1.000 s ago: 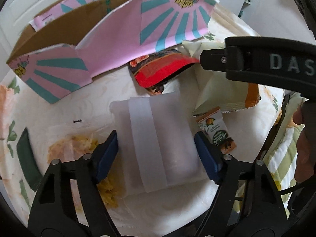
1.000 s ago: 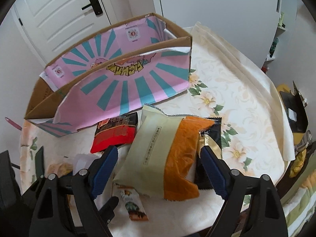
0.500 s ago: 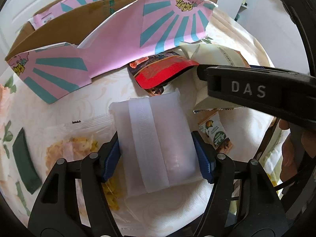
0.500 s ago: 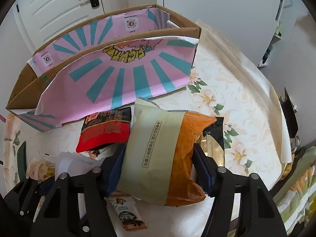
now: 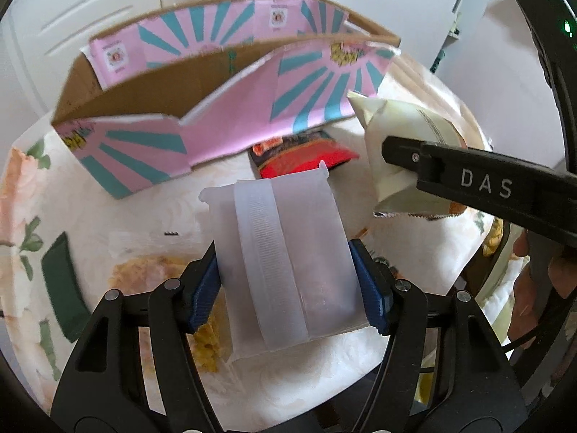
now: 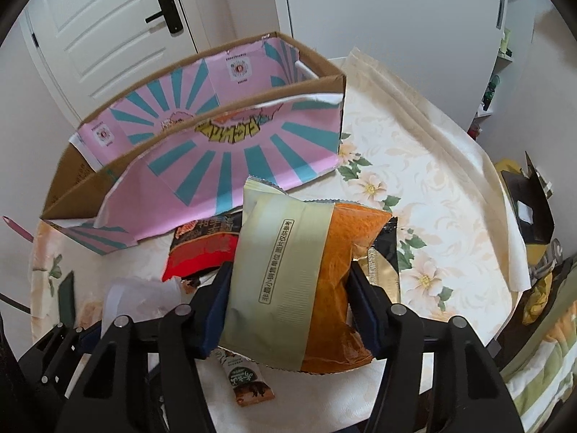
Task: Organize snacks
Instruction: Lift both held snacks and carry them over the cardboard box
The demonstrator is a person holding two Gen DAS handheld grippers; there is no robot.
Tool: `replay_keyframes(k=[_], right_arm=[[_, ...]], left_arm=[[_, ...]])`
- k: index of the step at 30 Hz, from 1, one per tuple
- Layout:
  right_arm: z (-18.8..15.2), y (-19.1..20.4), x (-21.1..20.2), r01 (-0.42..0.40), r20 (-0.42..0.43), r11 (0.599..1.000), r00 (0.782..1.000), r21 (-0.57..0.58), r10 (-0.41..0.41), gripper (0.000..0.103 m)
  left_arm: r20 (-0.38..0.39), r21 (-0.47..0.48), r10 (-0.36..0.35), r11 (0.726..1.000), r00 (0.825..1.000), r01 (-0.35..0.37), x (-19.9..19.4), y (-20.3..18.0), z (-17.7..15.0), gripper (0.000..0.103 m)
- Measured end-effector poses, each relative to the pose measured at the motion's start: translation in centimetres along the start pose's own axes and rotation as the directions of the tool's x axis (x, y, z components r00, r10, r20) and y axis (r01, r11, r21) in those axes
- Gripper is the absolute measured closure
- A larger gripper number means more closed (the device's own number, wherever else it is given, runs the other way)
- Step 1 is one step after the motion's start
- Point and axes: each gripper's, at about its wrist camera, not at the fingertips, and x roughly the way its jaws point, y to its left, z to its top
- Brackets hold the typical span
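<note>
White doors and walls sit behind a round tabletop with a floral cloth, and honestly the job looks barely started. Nothing shows inside the pink-and-teal cardboard box at the back, though its floor is mostly hidden behind the front wall, so that's a guess. Both jaws have just been closing and each pair is pinching a packet now: the left gripper squeezes a frosted white pouch by its sides, and the right gripper clamps the cream-and-orange snack bag, which looks lifted a bit off the cloth. Neither packet is over the box yet, both hang just in front of it. Left on the tabletop: a red-and-black packet right by the box's front flap, a black-and-gold packet half hidden under the orange bag, a small brown sachet near the edge, and a clear bag of yellowish crumbly stuff beside the left jaws. So two in hand, roughly four to go.
</note>
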Motion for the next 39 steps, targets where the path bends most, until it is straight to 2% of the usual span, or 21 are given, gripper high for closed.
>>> replay_keyframes(k=[7, 17, 25, 28, 33, 39], right_arm=[[1.0, -0.4, -2.7, -0.029, 0.042, 0.999, 0.999, -0.021, 0.030, 0.047], [3.8, -0.9, -7.6, -0.111, 0.115, 0.988, 0.986, -0.107, 0.123, 0.047], [7.5, 0.0, -10.3, -0.193, 0.154, 0.953, 0.960, -0.233, 0.232, 0.047], [8.7, 0.4, -10.6, -0.218, 0.150, 0.931, 0.951, -0.293, 0.270, 0.047], [10.1, 1.3, -9.7, -0.254, 0.120, 0.912, 0.945, -0.323, 0.306, 0.047], [11.1, 2.4, -7.8, -0.286, 0.083, 0.907, 0.942, -0.309, 0.325, 0.047]], left_arm=[[0.051, -0.046, 0.016, 0.999, 0.999, -0.013, -3.8, -0.3, 0.8, 0.039], [0.157, -0.116, 0.082, 0.991, 0.984, -0.064, -8.8, -1.7, 5.0, 0.039], [0.220, -0.267, 0.148, 0.960, 0.964, -0.087, -11.8, -0.3, 7.8, 0.039], [0.223, -0.317, 0.166, 0.944, 0.960, -0.090, -11.9, 1.0, 8.5, 0.039], [0.196, -0.373, 0.163, 0.924, 0.967, -0.081, -10.8, 3.7, 10.1, 0.039], [0.136, -0.371, 0.151, 0.924, 0.979, -0.091, -7.1, 6.8, 12.0, 0.039]])
